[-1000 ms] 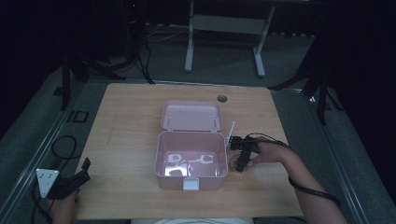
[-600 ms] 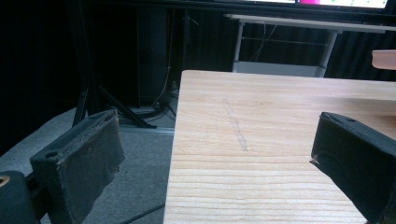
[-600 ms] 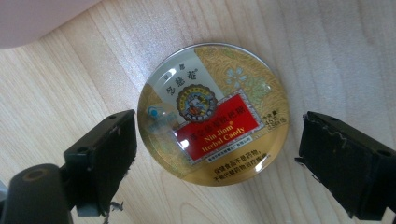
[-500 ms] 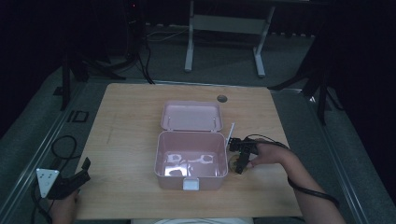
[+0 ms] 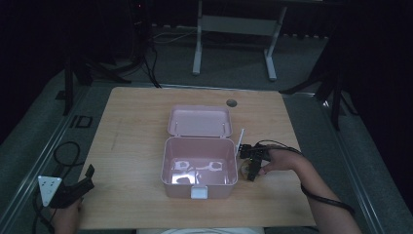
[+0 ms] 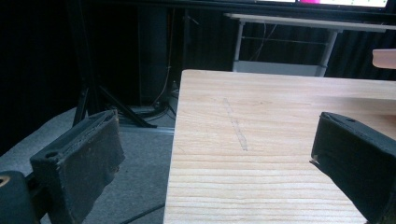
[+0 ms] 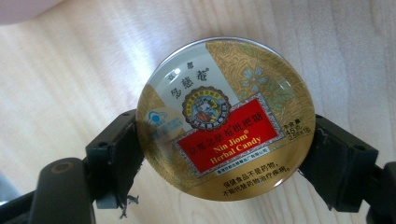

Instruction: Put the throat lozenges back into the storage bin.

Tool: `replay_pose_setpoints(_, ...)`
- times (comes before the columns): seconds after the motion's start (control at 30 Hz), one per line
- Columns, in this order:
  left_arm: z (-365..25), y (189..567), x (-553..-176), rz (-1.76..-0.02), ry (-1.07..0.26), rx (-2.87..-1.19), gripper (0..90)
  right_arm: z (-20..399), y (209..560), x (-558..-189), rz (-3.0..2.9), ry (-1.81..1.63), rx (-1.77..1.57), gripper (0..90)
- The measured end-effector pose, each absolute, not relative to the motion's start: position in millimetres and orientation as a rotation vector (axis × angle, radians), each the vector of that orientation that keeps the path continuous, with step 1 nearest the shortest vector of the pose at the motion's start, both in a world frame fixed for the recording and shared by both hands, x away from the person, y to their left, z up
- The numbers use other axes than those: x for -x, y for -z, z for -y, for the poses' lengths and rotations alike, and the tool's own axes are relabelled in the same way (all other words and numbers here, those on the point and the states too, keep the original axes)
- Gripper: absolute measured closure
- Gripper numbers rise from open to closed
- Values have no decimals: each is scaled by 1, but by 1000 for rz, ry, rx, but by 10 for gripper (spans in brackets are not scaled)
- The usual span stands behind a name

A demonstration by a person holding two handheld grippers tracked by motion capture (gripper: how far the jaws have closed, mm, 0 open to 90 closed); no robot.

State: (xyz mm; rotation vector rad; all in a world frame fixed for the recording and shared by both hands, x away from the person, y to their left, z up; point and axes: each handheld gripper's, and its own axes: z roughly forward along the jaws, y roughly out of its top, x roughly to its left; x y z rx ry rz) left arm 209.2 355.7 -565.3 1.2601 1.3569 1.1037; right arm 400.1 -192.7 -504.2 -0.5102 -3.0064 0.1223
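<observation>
A round gold candy tin with a red "Nin Jiom Herbal Candy" label sits between the jaws of my right gripper, which is shut on its rim just above the wooden table. In the high view this gripper is right beside the right wall of an open pink box, whose lid lies folded back. My left gripper is held at the table's near-left corner. Its jaws stand wide apart with nothing between them, and it looks along the table's left edge.
A thin white strip stands by the box's right rear corner. A round cable hole sits near the table's far edge. Stands and cables occupy the dark floor beyond, with a desk frame behind.
My right gripper has drifted slightly toward the near edge with the tin in it. The left gripper has stayed put.
</observation>
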Motion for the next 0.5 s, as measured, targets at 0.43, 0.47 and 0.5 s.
replay_pose_setpoints(0.43,-356,565,-209,-1360,-1105,-1261,24,202,456,-386,3020,-144,447,202)
replay_pose_setpoints(0.47,-356,565,-209,-1360,-1105,-1261,24,203,451,-385,3024,-147,444,202)
replay_pose_setpoints(0.5,-356,565,-209,-1360,-1104,-1261,24,204,446,-384,3031,-143,442,203)
